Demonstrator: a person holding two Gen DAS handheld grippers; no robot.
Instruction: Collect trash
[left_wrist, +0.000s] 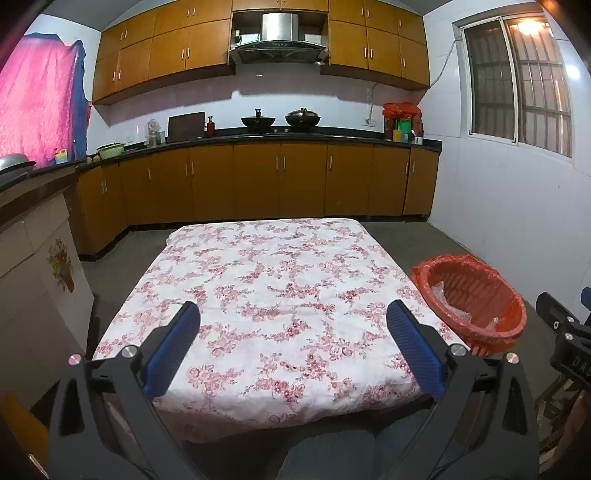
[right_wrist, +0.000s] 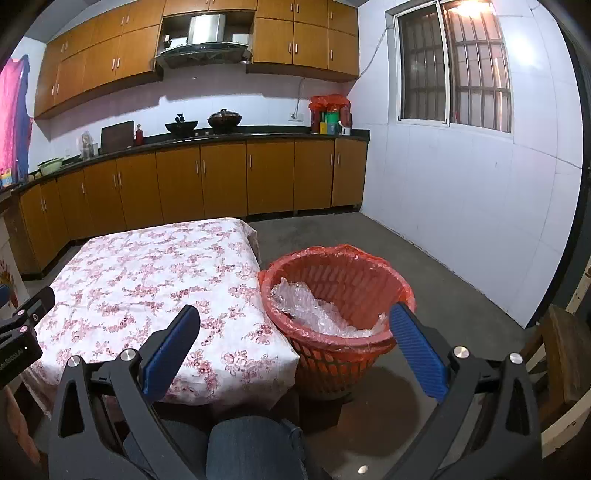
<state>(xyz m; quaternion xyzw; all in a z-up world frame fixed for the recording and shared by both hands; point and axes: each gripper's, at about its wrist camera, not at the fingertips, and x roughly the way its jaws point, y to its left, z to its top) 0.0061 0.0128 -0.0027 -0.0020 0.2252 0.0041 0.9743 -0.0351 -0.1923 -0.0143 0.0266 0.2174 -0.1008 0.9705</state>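
A red basket (right_wrist: 354, 288) lined with a red bag stands on the floor at the table's right side; it also shows in the left wrist view (left_wrist: 476, 291). Crumpled clear plastic wrap (right_wrist: 314, 308) lies inside it. A table with a floral cloth (left_wrist: 280, 295) is in front of me, also seen in the right wrist view (right_wrist: 147, 280); no loose item shows on it. My left gripper (left_wrist: 293, 314) is open and empty above the table's near edge. My right gripper (right_wrist: 295, 319) is open and empty, near the basket's near rim.
Wooden kitchen cabinets (left_wrist: 258, 181) and a dark counter with woks run along the far wall. A white cabinet (left_wrist: 40, 280) stands left of the table. A wooden chair (right_wrist: 554, 354) is at the right. My knee (right_wrist: 255, 443) is below the grippers.
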